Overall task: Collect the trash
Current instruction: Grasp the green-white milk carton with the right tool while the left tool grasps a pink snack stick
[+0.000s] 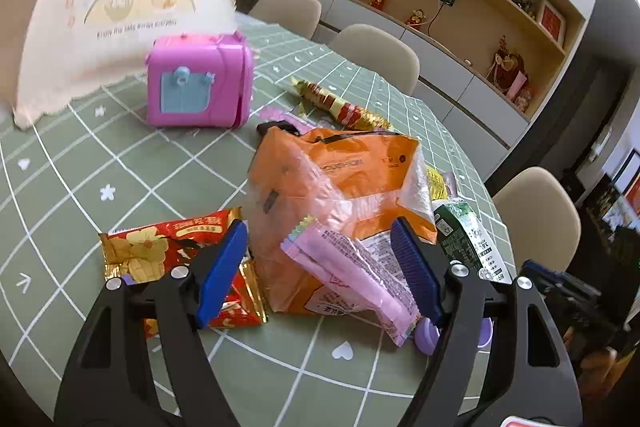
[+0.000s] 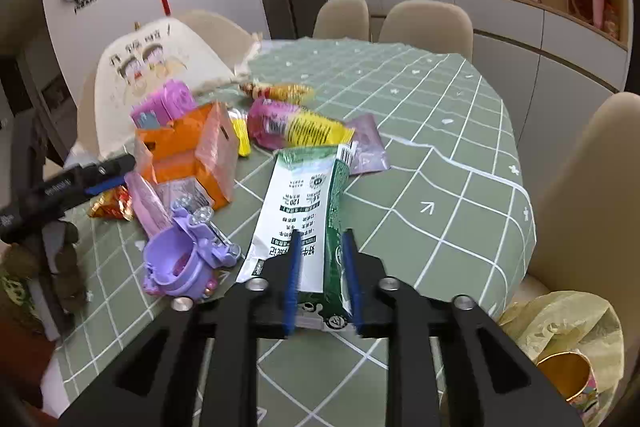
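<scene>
Litter strewn over the checked table (image 2: 440, 147), most of it unbagged.

Left tongs (image 1: 318, 227) spread wide, straddling an orange bag (image 1: 340, 171) with a pink wrapper (image 1: 352, 267) leaning on its near side. No squeeze visible on either, so nothing held. Probably poised that wide because the bag is bulky. Under and just left of the left pad, a red wrapper (image 1: 160, 251) lying flat on the cloth.

Further right, a purple toy (image 2: 180, 259) just left of the right tongs (image 2: 322, 233); likely no trash, hence left alone.

Right tongs parted, with the near end of a green-and-white milk pouch (image 2: 296, 195) between and beneath the pads, the rest stretching ahead on the table. No clear pinch seen; looks free, lined up lengthwise for a grasp across the narrow end.

Right of these tongs, past the table edge, a yellow plastic bag (image 2: 560, 327) gaping upward, probably the collecting point, set low for dropping things in.
</scene>
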A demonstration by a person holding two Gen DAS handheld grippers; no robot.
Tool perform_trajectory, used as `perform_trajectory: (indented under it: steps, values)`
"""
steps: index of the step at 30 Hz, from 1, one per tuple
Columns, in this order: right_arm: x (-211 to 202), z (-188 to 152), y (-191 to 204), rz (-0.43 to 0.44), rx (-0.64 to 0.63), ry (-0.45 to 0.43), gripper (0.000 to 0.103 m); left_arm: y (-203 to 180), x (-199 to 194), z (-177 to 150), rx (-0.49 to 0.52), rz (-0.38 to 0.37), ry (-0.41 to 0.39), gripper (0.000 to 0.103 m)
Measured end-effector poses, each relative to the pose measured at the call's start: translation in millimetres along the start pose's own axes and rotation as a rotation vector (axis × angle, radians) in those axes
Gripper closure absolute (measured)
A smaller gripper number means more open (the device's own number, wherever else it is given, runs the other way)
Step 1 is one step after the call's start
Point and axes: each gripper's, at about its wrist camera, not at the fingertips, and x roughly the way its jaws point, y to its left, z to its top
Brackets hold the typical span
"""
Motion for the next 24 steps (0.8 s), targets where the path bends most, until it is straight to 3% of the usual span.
perform_trajectory:
  steps: [1, 7, 13, 20, 21, 24]
  values:
    - [2, 3, -1, 0.022, -0.001, -0.002, 0.042, -5, -3, -1, 0.009, 0.019, -0.009, 0.033]
    - [43, 22, 4, 0.068, -0.002, 0.054, 0.042, -20, -14, -11, -0.05, 0.1, -0.029, 0.032]
    - [70, 21, 3, 0.075, -0.01, 0.128, 0.042, -24, -18, -19, -0.074, 0.125, -0.019, 0.032]
    - [80, 18, 4, 0.078, -0.028, 0.16, 0.042, -30, 8, -21, -0.067, 0.12, 0.099, 0.032]
    - [80, 17, 4, 0.079, -0.028, 0.158, 0.042, -30, 13, -21, -0.07, 0.126, 0.114, 0.034]
    - [80, 16, 6, 0.07, -0.051, 0.16, 0.042, -29, 18, -19, -0.064, 0.119, 0.116, 0.059]
